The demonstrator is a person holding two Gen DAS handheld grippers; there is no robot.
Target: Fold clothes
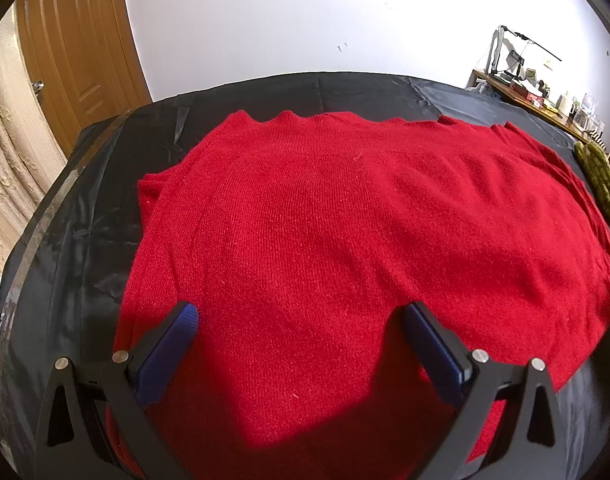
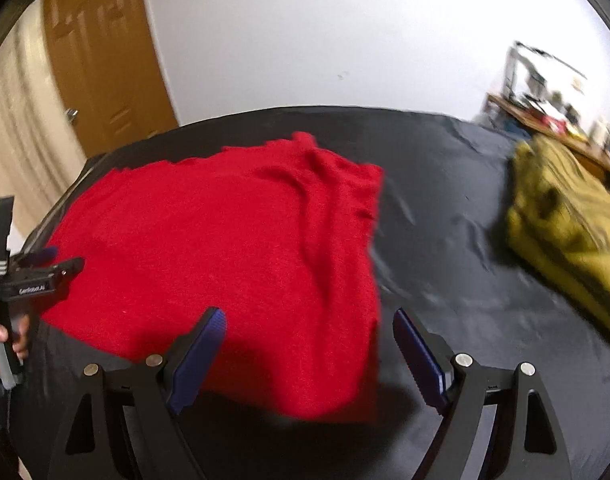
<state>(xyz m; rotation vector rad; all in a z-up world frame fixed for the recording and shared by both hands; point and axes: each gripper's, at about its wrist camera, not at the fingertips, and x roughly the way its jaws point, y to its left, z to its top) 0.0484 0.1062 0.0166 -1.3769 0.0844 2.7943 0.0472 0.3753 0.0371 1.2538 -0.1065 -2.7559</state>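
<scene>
A red sweater lies spread flat on a table covered with a black sheet. It takes up the left and middle part of the sheet, with its wavy knitted edge toward the white wall and its near edge close to the grippers.

The left gripper hangs over the near part of the sweater. Its two blue-padded fingers stand wide apart, with only flat red knit showing between them; nothing is pinched. In the right wrist view this same gripper appears at the sweater's left edge, held by a hand wrapped around its grey grip.

The right gripper hovers over the sweater's near right corner. Its fingers are also spread wide: the left one sits over the red knit, the right one over bare black sheet just beside the sweater's right edge. The pads press on nothing. This view is blurred.

To the right of the sweater, well apart from it on the same sheet, lies an olive-green garment in a loose bundle. Beyond that, against the wall, stands a wooden shelf crowded with small items too tiny to tell apart. To the left of the sweater, past the table's edge, are a wooden door and a pale curtain.
</scene>
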